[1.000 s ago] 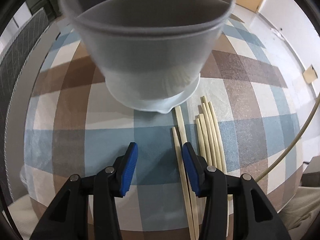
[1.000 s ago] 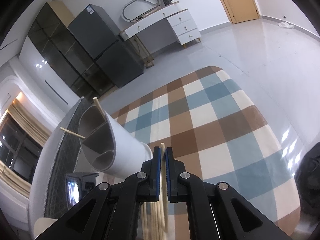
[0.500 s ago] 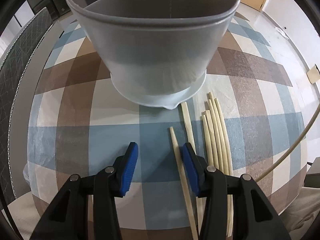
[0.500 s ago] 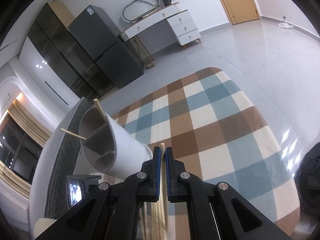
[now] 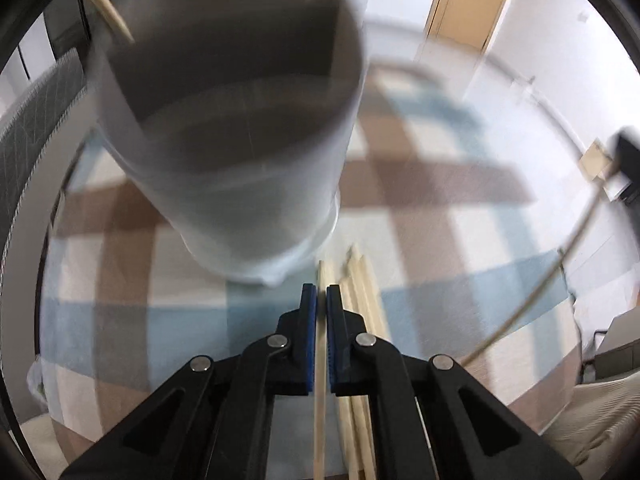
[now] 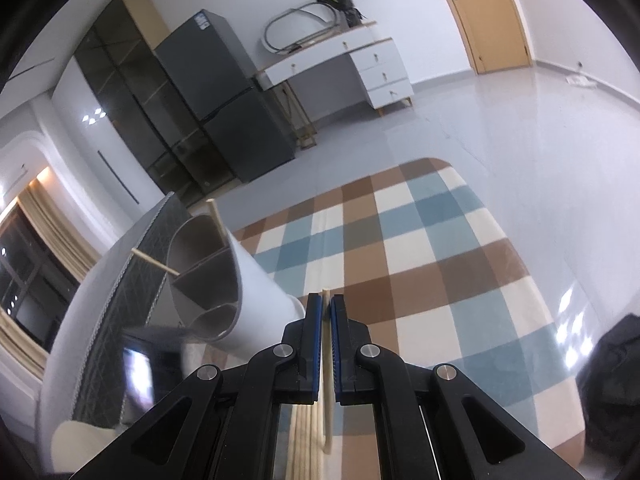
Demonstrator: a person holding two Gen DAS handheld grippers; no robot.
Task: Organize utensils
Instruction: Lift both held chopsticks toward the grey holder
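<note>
Gripping one pale chopstick (image 5: pixel 320 380) between its blue pads, the left gripper (image 5: pixel 321 300) was clenched just in front of the white utensil holder (image 5: pixel 240 160). This picture was blurred. More loose chopsticks (image 5: pixel 362 280) lay on the checked tablecloth (image 5: pixel 460 240), just beside the holder's base. The right gripper (image 6: pixel 326 308) was also clenched, on its own chopstick (image 6: pixel 327 400), with the holder to its left. In the right wrist view, two sticks (image 6: pixel 216 220) stood already in the divided compartments of the holder (image 6: pixel 256 300).
</note>
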